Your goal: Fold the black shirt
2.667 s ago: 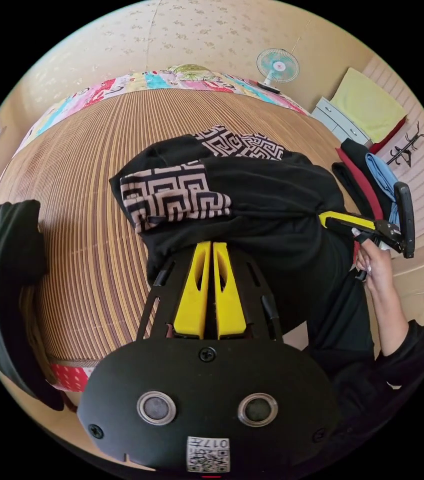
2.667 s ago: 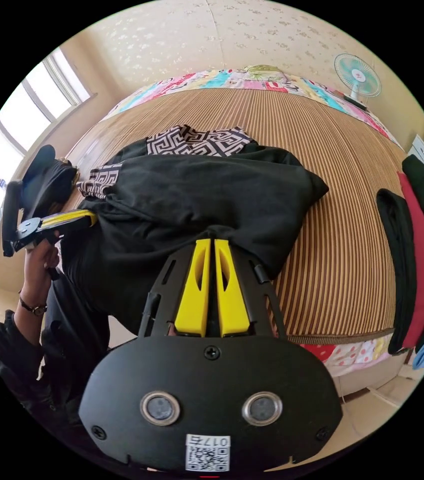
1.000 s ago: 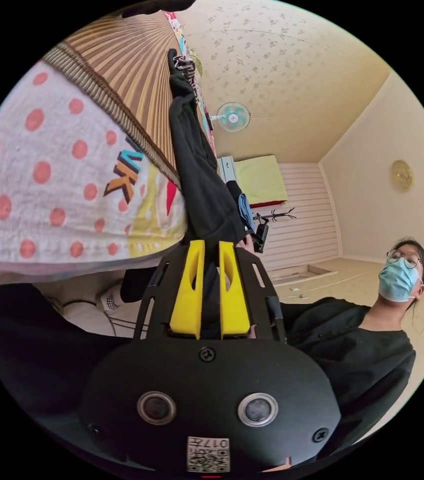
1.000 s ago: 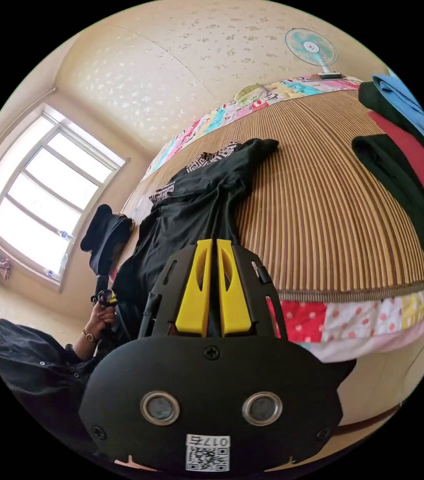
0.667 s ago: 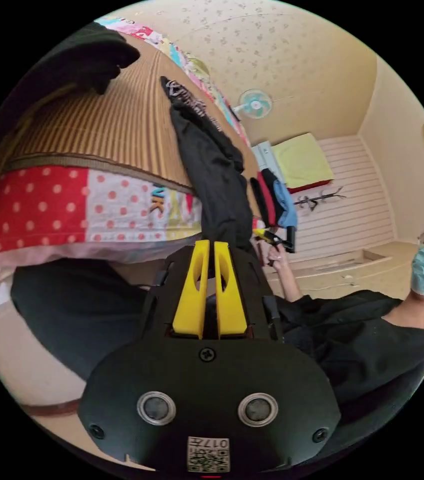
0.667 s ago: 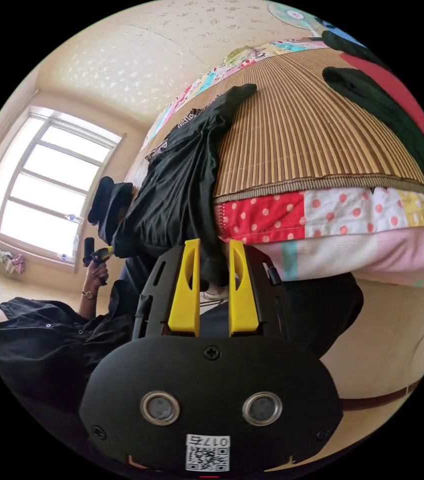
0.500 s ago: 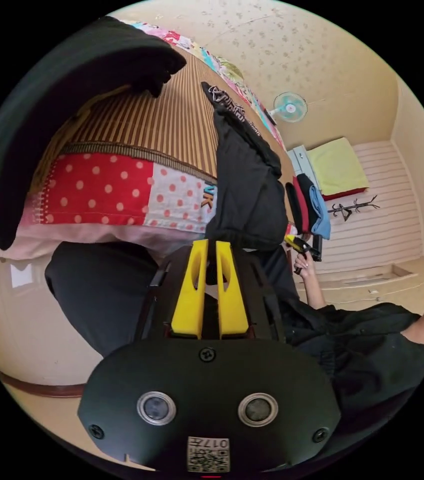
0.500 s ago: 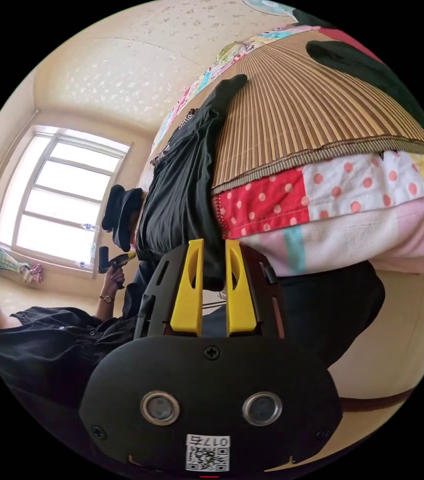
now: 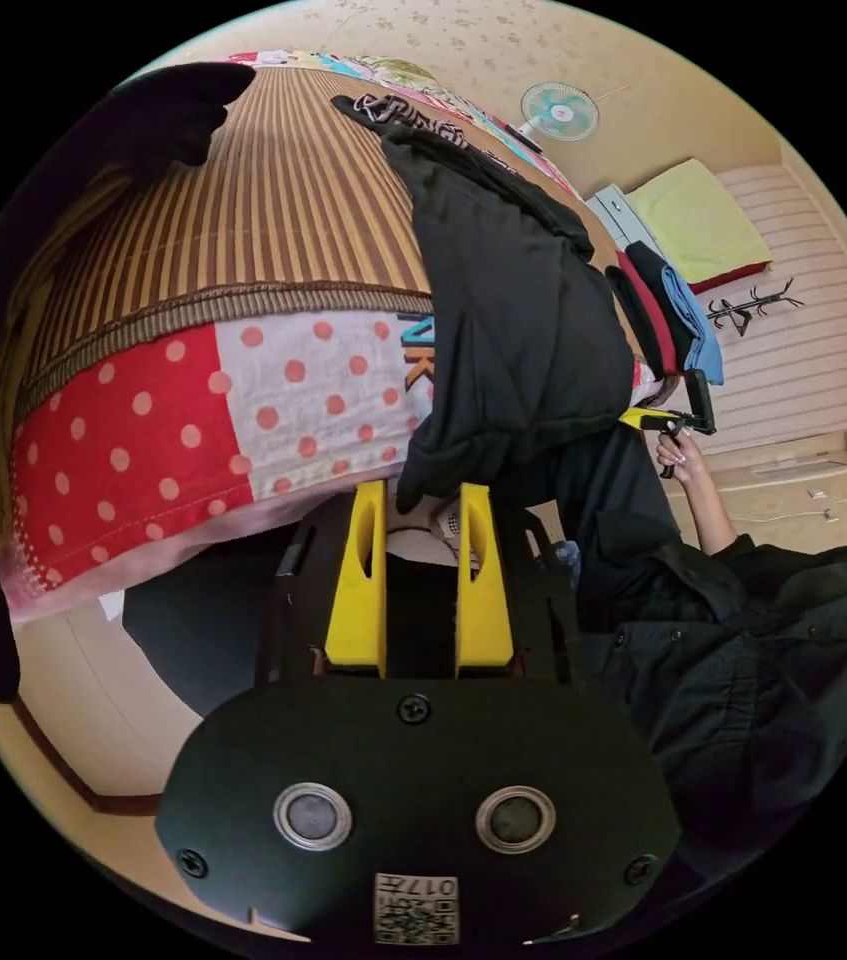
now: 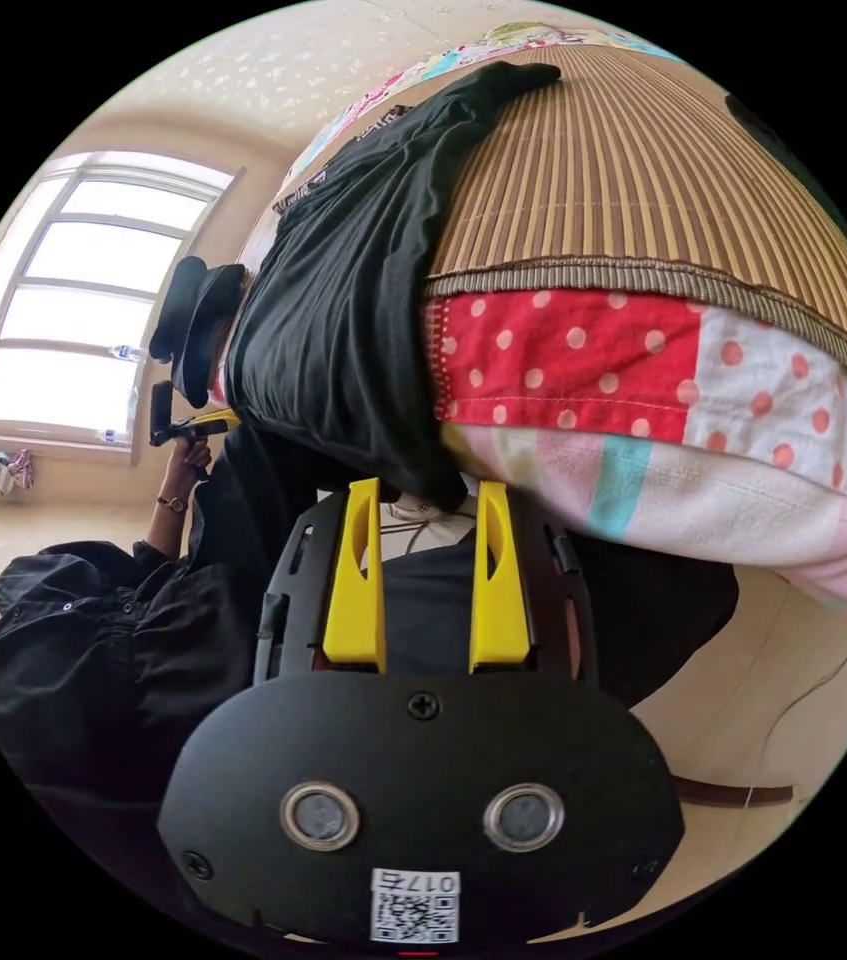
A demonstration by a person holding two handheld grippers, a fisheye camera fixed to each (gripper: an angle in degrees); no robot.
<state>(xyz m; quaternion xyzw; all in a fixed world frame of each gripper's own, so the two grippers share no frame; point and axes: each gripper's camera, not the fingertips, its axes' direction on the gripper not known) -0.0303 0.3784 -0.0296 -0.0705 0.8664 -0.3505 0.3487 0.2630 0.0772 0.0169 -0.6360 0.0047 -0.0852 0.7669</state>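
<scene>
The black shirt (image 9: 513, 330) lies stretched across the striped mat, its hem hanging over the bed's near edge; its patterned part (image 9: 393, 105) is at the far end. My left gripper (image 9: 421, 495) is open just below the hem's left corner, which dips to the jaw tips without being pinched. In the right gripper view the black shirt (image 10: 343, 300) hangs the same way, and my right gripper (image 10: 428, 495) is open under its other corner. The right gripper (image 9: 678, 420) shows in a hand, and the left gripper (image 10: 183, 425) likewise.
The bed has a striped mat (image 9: 273, 220) over a polka-dot patchwork sheet (image 9: 173, 420). Folded clothes (image 9: 658, 310) are stacked at its right side, and a dark garment (image 9: 153, 110) lies at its left. The person's black clothing (image 9: 743, 650) is close by. A window (image 10: 73, 300) is behind.
Both grippers were shut on the shirt's hem and pulled it to the bed's edge. Both have since opened and let go; the hem hangs free.
</scene>
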